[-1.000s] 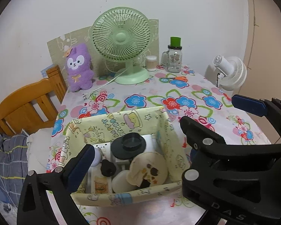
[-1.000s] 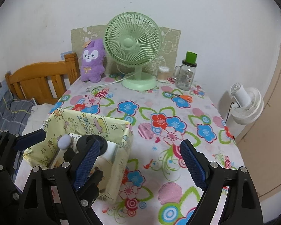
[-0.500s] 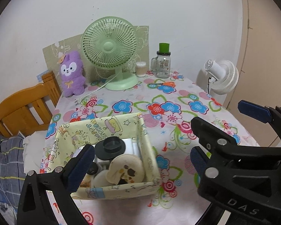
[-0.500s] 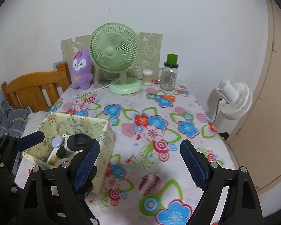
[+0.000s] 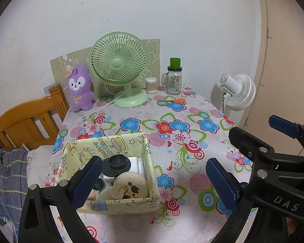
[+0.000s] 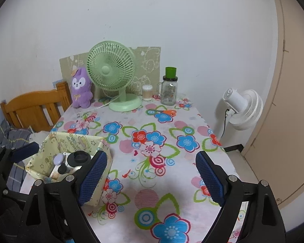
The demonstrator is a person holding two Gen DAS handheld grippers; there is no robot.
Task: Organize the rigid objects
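A pale yellow printed fabric box sits on the flowered table near its front left; it also shows in the right wrist view. It holds several items: a black round lid, a cream round compact, white containers and a lilac cap. My left gripper is open and empty, raised above the box's right side. My right gripper is open and empty over bare tablecloth to the right of the box.
A green desk fan, a purple plush, a cotton swab jar, a glass jar with green lid and orange scissors stand at the back. A white fan stands off the right edge, a wooden bed frame to the left.
Both grippers have pulled back and up from the box; the table and box look smaller and farther. Both stay open and empty.
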